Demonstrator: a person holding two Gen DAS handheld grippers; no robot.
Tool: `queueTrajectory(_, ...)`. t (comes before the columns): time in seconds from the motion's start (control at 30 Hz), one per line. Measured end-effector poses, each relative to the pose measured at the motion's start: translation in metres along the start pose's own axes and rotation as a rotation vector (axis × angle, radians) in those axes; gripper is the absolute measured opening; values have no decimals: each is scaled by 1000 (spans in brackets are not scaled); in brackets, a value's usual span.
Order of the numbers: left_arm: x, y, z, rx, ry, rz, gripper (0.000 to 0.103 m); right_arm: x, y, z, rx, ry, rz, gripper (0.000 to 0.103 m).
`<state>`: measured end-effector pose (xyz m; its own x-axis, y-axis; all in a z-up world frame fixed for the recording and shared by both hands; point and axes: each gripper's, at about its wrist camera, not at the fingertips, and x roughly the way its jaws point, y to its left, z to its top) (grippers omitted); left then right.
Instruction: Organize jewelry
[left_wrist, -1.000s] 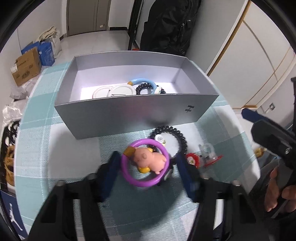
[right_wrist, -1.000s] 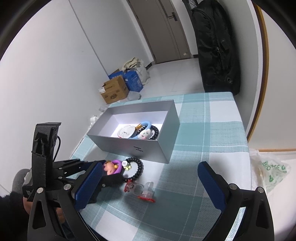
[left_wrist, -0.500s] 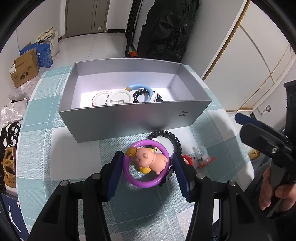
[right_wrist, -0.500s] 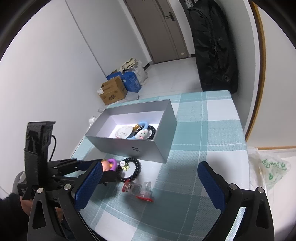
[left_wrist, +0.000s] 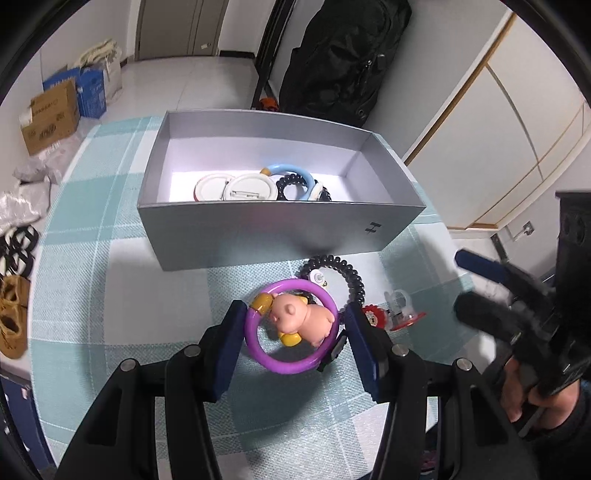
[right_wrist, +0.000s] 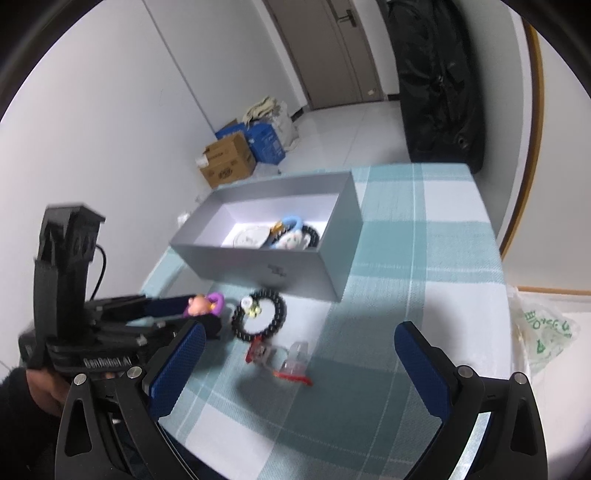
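Nearest: left hand-held gripper (left_wrist: 293, 332) pinching purple ring w/ pink pig charm (left_wrist: 291, 326), just above desk (left_wrist: 110, 295). Right hand-held gripper (right_wrist: 295, 365) spread wide, empty. Beyond: black bead bracelet (left_wrist: 334, 273), then grey box (left_wrist: 277, 229) w/ stored pcs.

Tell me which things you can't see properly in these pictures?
- Purple ring, right wrist view: mostly hidden behind the left gripper.
- White badges in the grey box, left wrist view: lower edges cut off by its near wall.
- Red clip, right wrist view: blurred.
- Box logo: too small.
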<state>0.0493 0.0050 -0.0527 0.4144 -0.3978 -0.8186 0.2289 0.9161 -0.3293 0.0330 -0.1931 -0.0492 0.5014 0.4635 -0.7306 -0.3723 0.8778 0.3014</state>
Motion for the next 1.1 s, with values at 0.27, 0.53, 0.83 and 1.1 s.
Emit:
queueTrajectory(0.27, -3, 13, 1, -64, 1, -9, 49, 16, 13, -14, -96, 102, -32, 82)
queueTrajectory(0.53, -3, 26, 1, -95, 20, -3, 49, 25, 26, -25, -195, 149, -74, 37)
queueTrajectory(0.83, -6, 23, 0, -75, 16, 13, 50, 26, 23, -23, -180, 156, -59, 22)
queueTrajectory(1.1, -16, 11, 0, -18, -22, 7, 51, 14, 13, -16, -117, 113, -48, 22)
